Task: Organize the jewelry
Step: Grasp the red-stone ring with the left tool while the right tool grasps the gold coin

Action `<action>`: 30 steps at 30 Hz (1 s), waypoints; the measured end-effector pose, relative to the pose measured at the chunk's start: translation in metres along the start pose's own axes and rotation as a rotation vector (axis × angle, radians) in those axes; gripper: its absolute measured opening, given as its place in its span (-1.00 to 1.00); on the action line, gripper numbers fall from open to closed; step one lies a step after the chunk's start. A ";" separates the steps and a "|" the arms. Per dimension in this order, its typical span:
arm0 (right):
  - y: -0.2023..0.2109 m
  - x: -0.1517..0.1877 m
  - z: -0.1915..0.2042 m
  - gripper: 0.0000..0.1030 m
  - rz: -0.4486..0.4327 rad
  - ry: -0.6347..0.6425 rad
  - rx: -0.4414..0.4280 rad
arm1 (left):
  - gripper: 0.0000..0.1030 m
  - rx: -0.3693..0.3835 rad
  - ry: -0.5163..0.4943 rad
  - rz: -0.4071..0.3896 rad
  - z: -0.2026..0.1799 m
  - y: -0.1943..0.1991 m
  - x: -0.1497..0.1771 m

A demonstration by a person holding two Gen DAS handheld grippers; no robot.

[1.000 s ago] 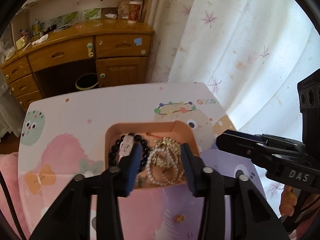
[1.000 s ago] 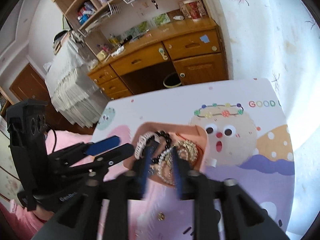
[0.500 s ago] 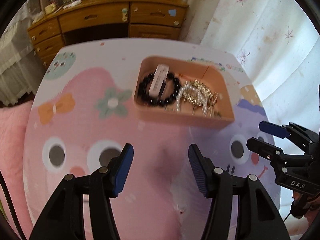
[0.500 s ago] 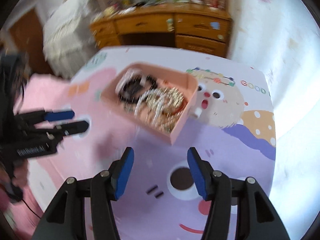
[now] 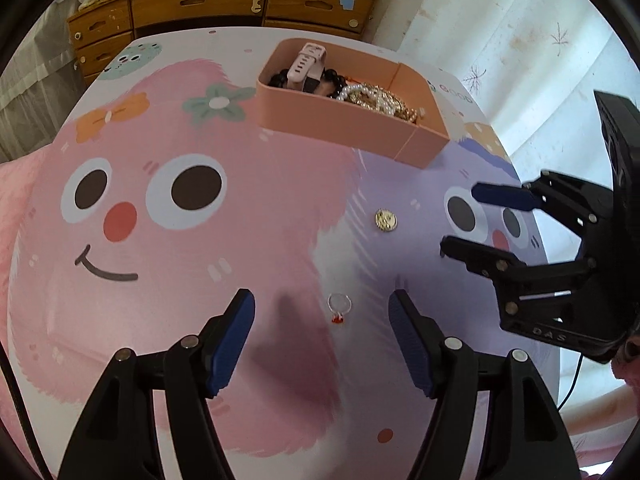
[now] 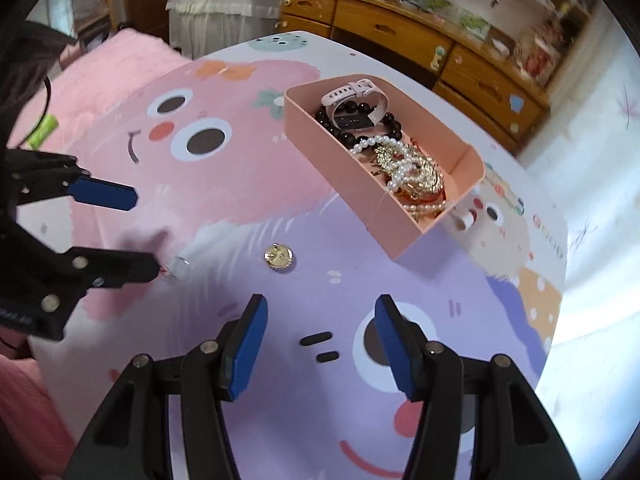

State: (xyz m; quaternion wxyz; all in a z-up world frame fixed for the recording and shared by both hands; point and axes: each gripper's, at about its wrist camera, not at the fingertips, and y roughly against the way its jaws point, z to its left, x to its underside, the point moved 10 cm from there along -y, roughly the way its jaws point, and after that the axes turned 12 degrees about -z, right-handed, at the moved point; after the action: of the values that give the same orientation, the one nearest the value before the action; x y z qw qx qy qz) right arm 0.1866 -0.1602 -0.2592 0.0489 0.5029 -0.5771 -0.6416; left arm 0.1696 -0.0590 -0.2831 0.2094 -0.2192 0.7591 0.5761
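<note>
A small silver ring with a red stone [image 5: 340, 309] lies on the cartoon-print table, between the fingers of my left gripper [image 5: 322, 308]. Its jaws are opening and the pads do not touch the ring. In the right wrist view the ring [image 6: 178, 269] sits just off the left gripper's [image 6: 146, 232] lower fingertip. A round gold piece [image 5: 386, 220] [image 6: 279, 257] lies further on, ahead of my right gripper [image 6: 320, 316], which is open and empty. The pink tray [image 5: 340, 120] [image 6: 340, 184] holds a pink watch, black beads, pearls and gold chains. My right gripper [image 5: 460, 218] shows at the right.
A wooden desk with drawers [image 5: 224, 0] stands behind the table. A pale curtain [image 5: 520, 40] hangs at the right and pink fluffy bedding [image 6: 100, 64] lies at the left. A small white object [image 6: 466, 220] sits by the tray's far end.
Both grippers have pulled back from over the tray and dropped toward the table. The left jaws have widened and now straddle the ring. The right gripper has rolled and opened.
</note>
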 end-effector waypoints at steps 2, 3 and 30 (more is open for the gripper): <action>-0.006 0.001 0.004 0.09 -0.017 0.017 -0.015 | 0.31 -0.001 -0.003 -0.018 -0.003 -0.001 0.003; -0.008 0.002 0.006 0.09 -0.028 0.015 -0.028 | 0.31 -0.007 -0.009 -0.027 -0.003 -0.001 0.003; -0.044 -0.014 0.029 -0.65 -0.047 -0.099 -0.196 | -0.87 -0.046 -0.129 -0.082 -0.018 -0.017 0.023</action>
State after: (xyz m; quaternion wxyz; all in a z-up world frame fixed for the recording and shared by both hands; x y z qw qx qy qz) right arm 0.1962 -0.1167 -0.2908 0.0543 0.4769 -0.5012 -0.7200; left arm 0.1589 -0.0824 -0.3051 0.2762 -0.2172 0.7208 0.5974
